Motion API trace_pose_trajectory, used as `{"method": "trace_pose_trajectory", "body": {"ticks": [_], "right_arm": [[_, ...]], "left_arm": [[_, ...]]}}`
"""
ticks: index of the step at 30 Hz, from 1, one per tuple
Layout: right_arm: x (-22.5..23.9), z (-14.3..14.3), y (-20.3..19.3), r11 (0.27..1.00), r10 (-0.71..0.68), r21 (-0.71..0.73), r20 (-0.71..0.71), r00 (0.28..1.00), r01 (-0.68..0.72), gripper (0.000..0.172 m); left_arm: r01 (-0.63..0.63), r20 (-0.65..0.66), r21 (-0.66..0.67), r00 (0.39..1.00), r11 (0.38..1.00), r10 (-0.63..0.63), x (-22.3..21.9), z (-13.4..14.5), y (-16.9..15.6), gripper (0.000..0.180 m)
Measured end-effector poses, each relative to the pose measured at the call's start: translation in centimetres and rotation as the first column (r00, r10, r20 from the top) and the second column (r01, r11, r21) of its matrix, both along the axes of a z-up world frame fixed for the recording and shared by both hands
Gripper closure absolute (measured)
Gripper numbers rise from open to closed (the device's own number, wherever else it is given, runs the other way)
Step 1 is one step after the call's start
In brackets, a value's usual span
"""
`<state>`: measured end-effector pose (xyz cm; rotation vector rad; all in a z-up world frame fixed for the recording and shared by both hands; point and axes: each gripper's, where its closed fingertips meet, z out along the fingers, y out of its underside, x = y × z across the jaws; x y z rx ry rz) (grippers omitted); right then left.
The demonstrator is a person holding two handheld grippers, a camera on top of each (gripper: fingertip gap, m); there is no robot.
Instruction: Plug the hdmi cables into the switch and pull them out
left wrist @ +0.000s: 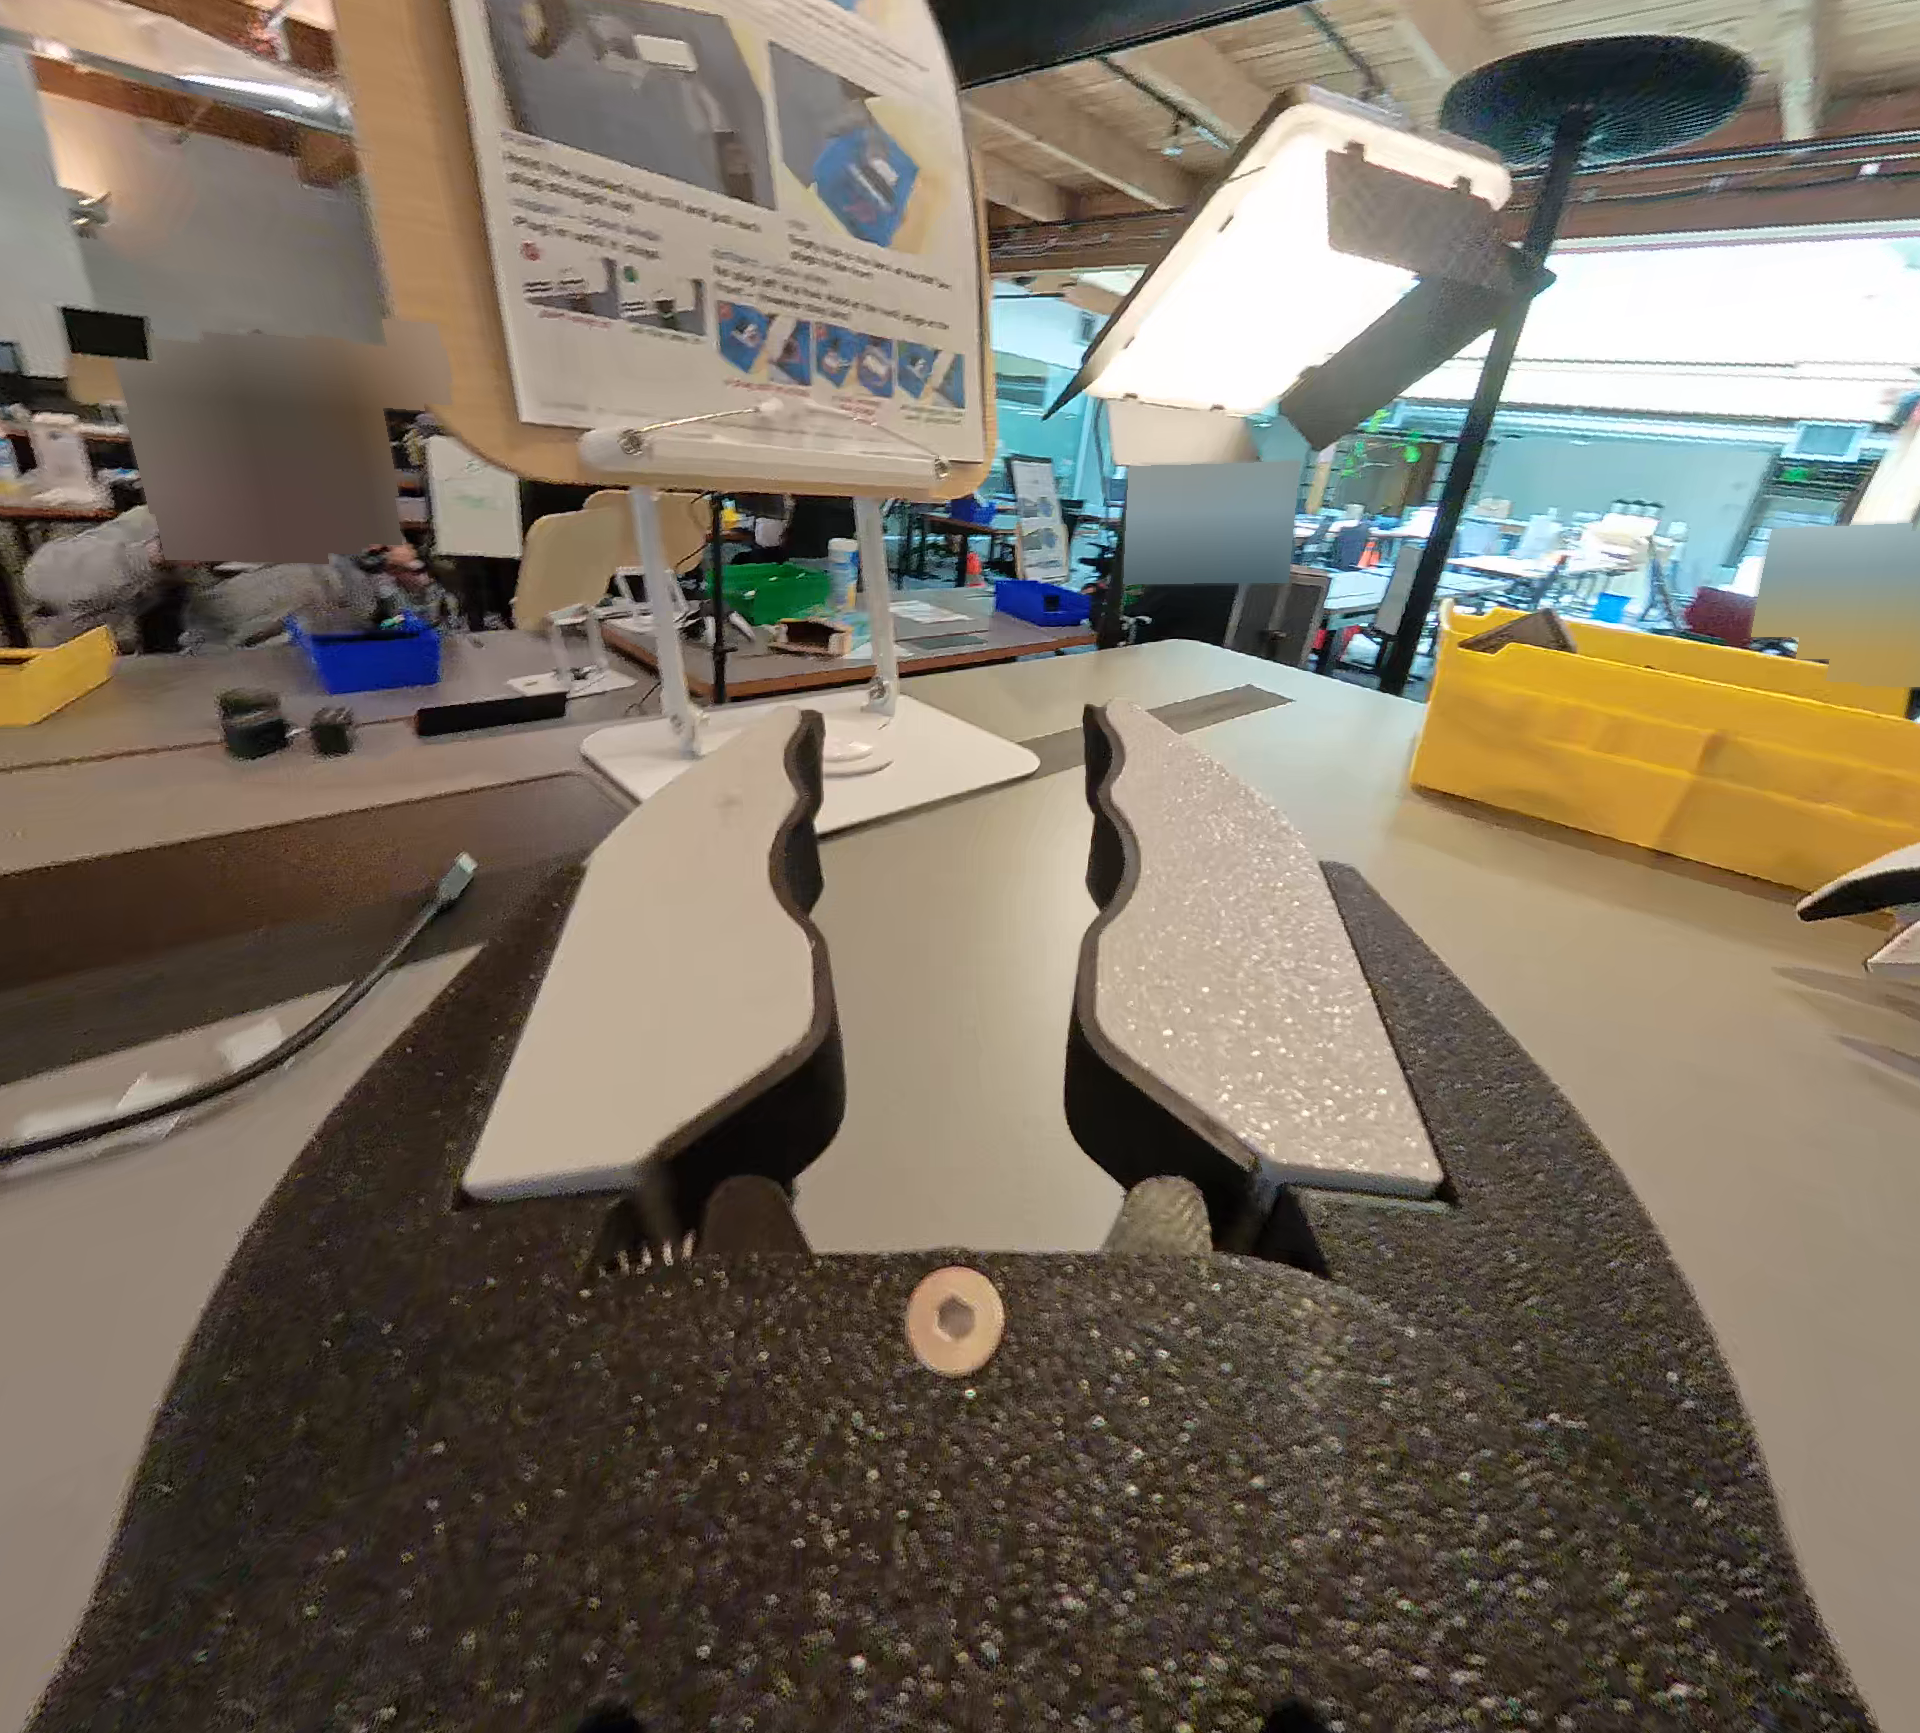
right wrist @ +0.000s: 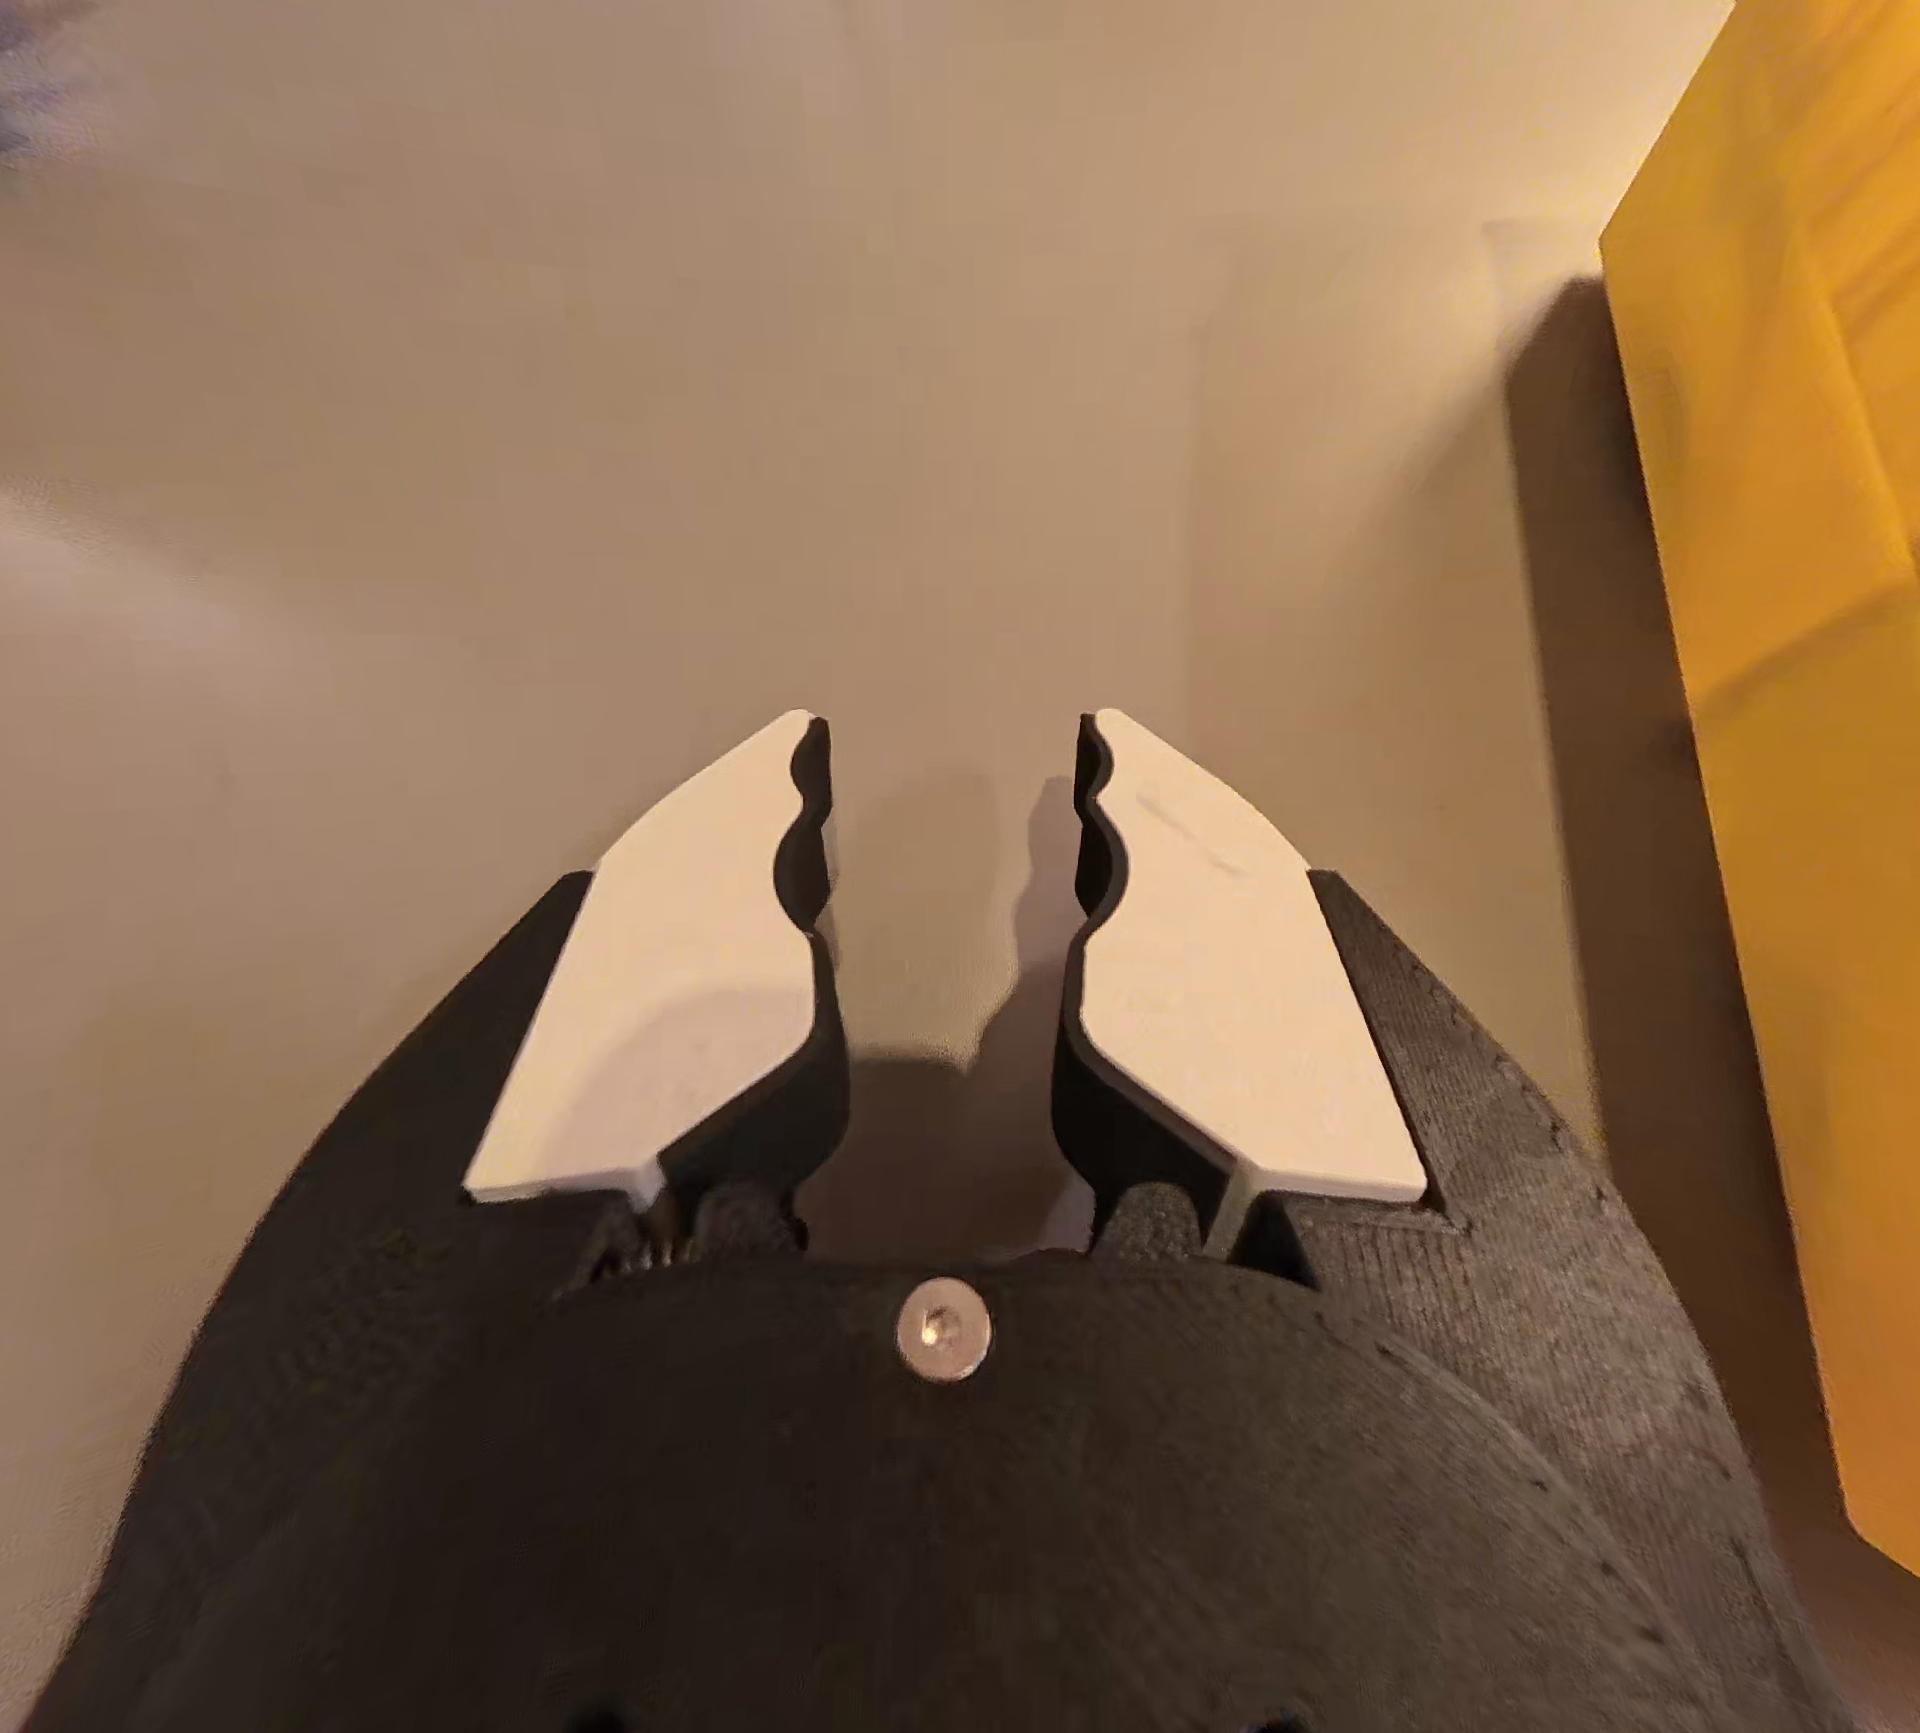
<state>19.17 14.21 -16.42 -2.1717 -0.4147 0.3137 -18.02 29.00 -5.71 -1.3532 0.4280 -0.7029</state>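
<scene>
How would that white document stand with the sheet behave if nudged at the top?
The document stand looks top-heavy: a broad board sits high on thin legs, so it may rock or tip. Its wide flat base probably resists sliding. The sheet looks floppy.

Left gripper (left wrist: 951, 748) jaws apart and bare, white document stand (left wrist: 810, 764) just beyond, yellow bin (left wrist: 1662, 779) right

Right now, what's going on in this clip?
Both grippers are open and hold nothing. The left gripper hovers over the grey table, pointing at a white stand that carries a printed sheet; a black cable lies to its left. The right gripper points down at bare table beside a yellow bin.
</scene>
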Motion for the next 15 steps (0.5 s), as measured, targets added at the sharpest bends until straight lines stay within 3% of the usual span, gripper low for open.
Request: {"method": "trace_pose_trajectory", "body": {"ticks": [3,4,8,10,12,15], "right_arm": [[0.2,0.2,0.0,1.0,-0.01,-0.003,-0.038,0.999,0.01,0.125],[0.3,0.2,0.1,1.0,-0.013,-0.007,-0.048,0.999,0.013,0.123],[0.2,0.0,0.1,1.0,-0.005,-0.03,-0.064,0.998,0.003,0.117],[0.1,-0.1,0.0,0.999,0.004,-0.033,-0.059,0.998,-0.006,0.114],[0.1,0.4,-0.1,1.0,0.008,0.007,-0.042,0.999,-0.007,0.112],[0.4,1.6,-1.2,0.998,0.005,0.061,0.026,1.0,-0.006,0.106]], "left_arm": [[-0.119,0.008,-0.043,0.993,0.992,0.119,-2.8,-0.4,-2.9,0.129],[-0.172,0.02,-0.07,0.985,0.983,0.174,-4.0,-0.5,-4.1,0.119],[-0.284,0.047,-0.158,0.954,0.946,0.295,-7.4,-1.2,-10.6,0.113],[-0.435,-0.074,-0.126,0.901,0.892,0.428,-9.6,-1.4,-14.1,0.111],[-0.573,-0.203,-0.063,0.809,0.817,0.551,-11.9,-1.0,-17.2,0.108],[-0.721,-0.259,-0.043,0.677,0.691,0.689,-16.8,-0.1,-20.6,0.108]]}}
